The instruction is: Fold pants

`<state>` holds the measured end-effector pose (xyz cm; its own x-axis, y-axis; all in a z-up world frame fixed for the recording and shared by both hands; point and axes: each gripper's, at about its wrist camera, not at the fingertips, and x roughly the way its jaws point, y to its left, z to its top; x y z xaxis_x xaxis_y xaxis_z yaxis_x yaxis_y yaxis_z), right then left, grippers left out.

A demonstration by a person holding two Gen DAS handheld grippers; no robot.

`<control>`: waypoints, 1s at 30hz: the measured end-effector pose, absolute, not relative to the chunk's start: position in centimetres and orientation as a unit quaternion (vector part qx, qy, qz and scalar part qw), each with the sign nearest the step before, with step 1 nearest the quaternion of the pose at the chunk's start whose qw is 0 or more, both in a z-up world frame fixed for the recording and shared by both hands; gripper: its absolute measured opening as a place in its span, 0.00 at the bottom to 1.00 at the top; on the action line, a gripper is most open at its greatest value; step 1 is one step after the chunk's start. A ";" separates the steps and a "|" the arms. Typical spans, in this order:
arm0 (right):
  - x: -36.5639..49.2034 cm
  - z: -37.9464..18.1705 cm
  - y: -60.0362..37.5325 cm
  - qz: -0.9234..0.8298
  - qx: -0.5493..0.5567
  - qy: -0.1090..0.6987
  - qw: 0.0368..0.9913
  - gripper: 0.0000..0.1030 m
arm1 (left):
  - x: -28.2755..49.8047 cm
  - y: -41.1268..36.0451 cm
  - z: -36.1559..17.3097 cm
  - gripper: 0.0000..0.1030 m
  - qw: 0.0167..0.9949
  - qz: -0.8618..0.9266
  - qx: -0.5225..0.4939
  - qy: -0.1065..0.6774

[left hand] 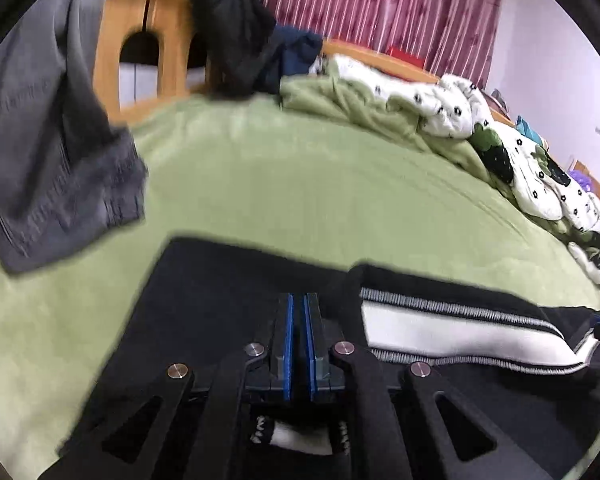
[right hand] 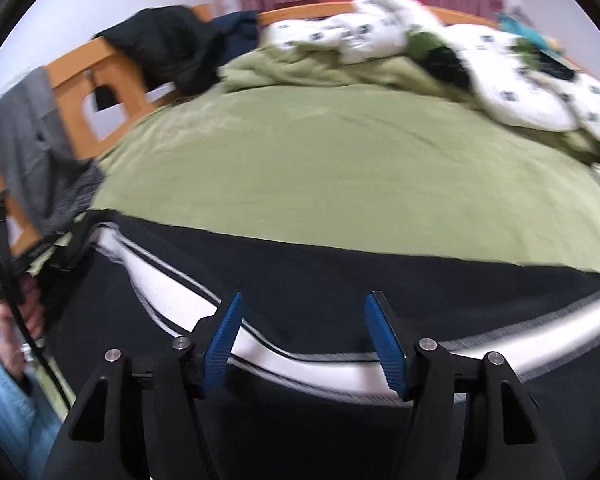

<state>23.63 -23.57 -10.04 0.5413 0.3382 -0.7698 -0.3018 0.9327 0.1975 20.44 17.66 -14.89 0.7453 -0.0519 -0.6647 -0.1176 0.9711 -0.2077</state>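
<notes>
Black pants (left hand: 220,292) with a white side stripe (left hand: 460,332) lie on a green bed sheet (left hand: 300,184). My left gripper (left hand: 299,300) has its blue pads pressed together over the black cloth; the frame does not show cloth between them. In the right wrist view the same pants (right hand: 332,280) stretch across the near edge, the stripe (right hand: 168,292) curving left to right. My right gripper (right hand: 302,300) is open above the pants, its blue pads (right hand: 224,336) wide apart with the stripe passing between them.
A wooden bed frame (left hand: 156,40) stands at the far left with grey cloth (left hand: 52,140) and dark clothes (left hand: 228,32) draped on it. A rumpled white and green quilt (left hand: 440,112) lies along the far right. Red curtains (left hand: 380,8) hang behind.
</notes>
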 end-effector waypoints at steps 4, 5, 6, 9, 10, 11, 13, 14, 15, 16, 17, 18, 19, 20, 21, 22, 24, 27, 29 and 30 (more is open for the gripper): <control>24.8 -11.3 -22.7 0.172 -0.034 0.442 0.880 0.61 | 20.5 18.1 -16.6 0.07 0.914 0.018 -0.111 0.389; 25.0 -11.6 -23.0 0.173 -0.045 0.446 0.877 0.61 | 20.3 18.2 -16.9 0.12 0.914 0.013 -0.110 0.389; 25.1 -12.0 -23.5 0.174 -0.061 0.456 0.870 0.61 | 20.1 18.3 -17.0 0.16 0.915 0.010 -0.109 0.388; 25.8 -12.8 -25.6 0.156 -0.084 0.464 0.868 0.61 | 19.7 18.5 -17.0 0.30 0.918 0.003 -0.109 0.381; 26.1 -13.0 -26.4 0.158 -0.075 0.470 0.865 0.61 | 19.6 18.6 -17.0 0.33 0.919 -0.002 -0.111 0.379; 26.6 -13.6 -27.2 0.172 -0.058 0.485 0.855 0.61 | 19.6 18.5 -16.9 0.36 0.919 -0.005 -0.112 0.377; 27.4 -14.8 -27.7 0.186 -0.053 0.512 0.837 0.61 | 19.6 18.4 -16.7 0.39 0.921 -0.004 -0.109 0.373; 27.6 -15.4 -27.7 0.187 -0.060 0.522 0.830 0.61 | 19.7 18.3 -16.6 0.39 0.922 -0.003 -0.107 0.372; 27.6 -16.0 -27.6 0.197 -0.067 0.531 0.821 0.61 | 19.7 18.3 -16.5 0.39 0.922 -0.004 -0.109 0.371; 27.5 -16.2 -27.6 0.209 -0.074 0.534 0.816 0.62 | 19.6 18.4 -16.4 0.39 0.923 -0.006 -0.112 0.368; 27.4 -16.1 -27.5 0.220 -0.082 0.533 0.813 0.62 | 19.5 18.6 -16.3 0.39 0.924 -0.009 -0.118 0.365; 27.3 -16.0 -27.5 0.230 -0.088 0.535 0.808 0.62 | 19.5 18.9 -16.2 0.40 0.923 -0.014 -0.127 0.362; 27.3 -16.0 -27.5 0.234 -0.089 0.535 0.807 0.62 | 19.3 19.1 -16.1 0.43 0.923 -0.023 -0.136 0.360; 27.4 -16.2 -27.5 0.232 -0.091 0.534 0.808 0.60 | 19.2 19.2 -16.0 0.47 0.922 -0.030 -0.143 0.358; 27.5 -16.4 -27.4 0.228 -0.097 0.534 0.809 0.55 | 19.0 19.3 -15.8 0.48 0.922 -0.039 -0.148 0.356; 27.5 -16.5 -27.1 0.224 -0.106 0.530 0.811 0.50 | 18.7 19.3 -15.6 0.50 0.922 -0.049 -0.149 0.354; 26.9 -16.1 -26.3 0.227 -0.128 0.517 0.815 0.13 | 18.1 18.6 -15.1 0.52 0.924 -0.066 -0.139 0.351; 25.9 -16.1 -25.2 0.212 -0.163 0.502 0.822 0.05 | 17.2 17.3 -14.7 0.56 0.926 -0.087 -0.116 0.349; 25.7 -15.6 -25.2 0.204 -0.158 0.493 0.831 0.04 | 16.8 16.5 -14.6 0.56 0.924 -0.099 -0.108 0.355; 25.7 -15.1 -25.6 0.201 -0.146 0.485 0.838 0.03 | 16.5 16.3 -14.5 0.56 0.923 -0.102 -0.105 0.356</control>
<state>25.67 -25.58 -15.14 0.4486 0.1953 -0.8721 -0.4790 0.8764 -0.0502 16.52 16.25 -14.52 0.7264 -0.2625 -0.6352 0.1129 0.9572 -0.2665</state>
